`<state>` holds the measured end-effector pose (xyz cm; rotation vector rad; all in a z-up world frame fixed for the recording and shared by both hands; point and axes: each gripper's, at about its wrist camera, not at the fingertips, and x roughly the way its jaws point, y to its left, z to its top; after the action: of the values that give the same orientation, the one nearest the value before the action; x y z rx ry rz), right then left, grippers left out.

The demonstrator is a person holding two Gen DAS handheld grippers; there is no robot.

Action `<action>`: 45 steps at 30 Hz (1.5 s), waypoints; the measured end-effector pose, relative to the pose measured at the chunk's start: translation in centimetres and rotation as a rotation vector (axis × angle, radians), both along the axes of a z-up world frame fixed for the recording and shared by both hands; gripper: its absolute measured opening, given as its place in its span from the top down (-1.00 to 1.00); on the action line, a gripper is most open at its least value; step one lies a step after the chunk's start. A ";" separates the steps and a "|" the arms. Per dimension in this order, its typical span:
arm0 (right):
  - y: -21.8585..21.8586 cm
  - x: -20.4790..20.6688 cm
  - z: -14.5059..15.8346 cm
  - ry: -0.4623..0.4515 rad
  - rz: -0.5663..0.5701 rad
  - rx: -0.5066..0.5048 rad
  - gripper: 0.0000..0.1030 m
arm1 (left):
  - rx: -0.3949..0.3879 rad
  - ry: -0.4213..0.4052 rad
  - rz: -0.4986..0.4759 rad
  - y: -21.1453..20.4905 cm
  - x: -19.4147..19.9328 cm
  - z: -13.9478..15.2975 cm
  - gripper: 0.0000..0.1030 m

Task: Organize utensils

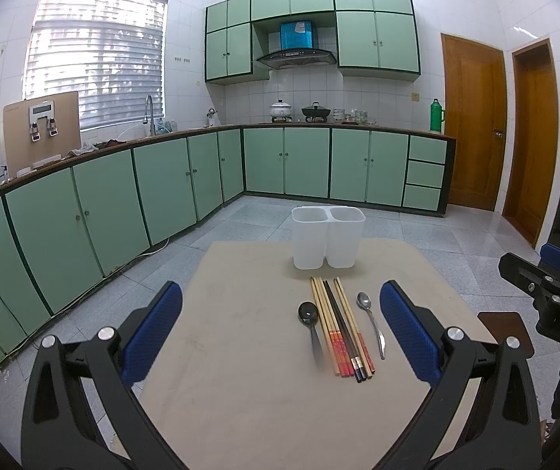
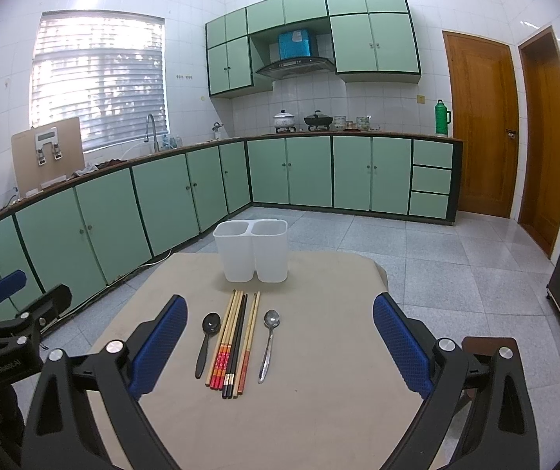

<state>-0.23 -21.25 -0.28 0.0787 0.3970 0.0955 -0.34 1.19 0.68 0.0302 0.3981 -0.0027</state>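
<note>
You are holding the left hand-held gripper (image 1: pixel 280 327) and right hand-held gripper (image 2: pixel 279 338) spread, empty, over the beige bench (image 1: pixel 241 391). Chopsticks (image 1: pixel 340 325) and two spoons (image 1: pixel 308 313) are lying mid-frame, below the white holder (image 1: pixel 327 241); green cabinets (image 1: pixel 162 180) are lining the tiled kitchen behind.

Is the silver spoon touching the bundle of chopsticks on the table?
Apart. In the right wrist view, a strip of bare table shows between the silver spoon and the nearest of the chopsticks along the spoon's whole length.
</note>
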 end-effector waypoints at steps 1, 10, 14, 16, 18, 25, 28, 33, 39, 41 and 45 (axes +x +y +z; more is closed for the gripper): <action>0.0 0.1 0.0 0.000 0.000 0.000 -0.82 | -0.001 0.000 0.000 0.0 0.0 0.0 -0.90; -0.1 0.3 0.0 0.004 0.001 0.002 -0.82 | 0.000 0.002 0.001 0.1 0.0 0.0 -0.90; -0.2 0.4 0.0 0.005 0.001 0.002 -0.82 | 0.000 0.002 0.000 0.1 0.0 0.0 -0.90; -0.3 0.4 0.1 0.007 0.001 0.003 -0.82 | 0.000 0.002 0.000 0.1 0.0 -0.1 -0.90; -0.4 0.7 -0.1 0.010 0.003 0.003 -0.82 | 0.000 0.006 0.001 0.2 0.1 -0.1 -0.90; -0.2 3.5 -0.9 0.047 0.012 -0.012 -0.82 | 0.019 0.037 0.018 1.1 2.8 -1.3 -0.90; 0.0 5.8 -1.8 0.076 0.024 -0.018 -0.76 | 0.031 0.066 0.036 1.5 5.3 -2.0 -0.90; 0.4 11.4 -4.7 0.185 0.058 0.002 -0.66 | 0.065 0.109 0.070 2.3 9.4 -3.9 -0.90; 1.2 18.2 -9.6 0.351 0.096 0.017 -0.40 | 0.070 0.222 0.078 3.1 14.8 -7.6 -0.90; 1.4 20.4 -11.3 0.414 0.111 0.036 -0.23 | 0.049 0.263 0.077 3.3 16.2 -9.0 -0.90; 1.8 23.9 -14.7 0.510 0.109 0.049 -0.14 | 0.048 0.319 0.081 3.5 18.0 -11.0 -0.90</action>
<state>23.62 -19.45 -14.98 0.1301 0.9088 0.1940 17.65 4.67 -10.32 0.0619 0.7180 0.0827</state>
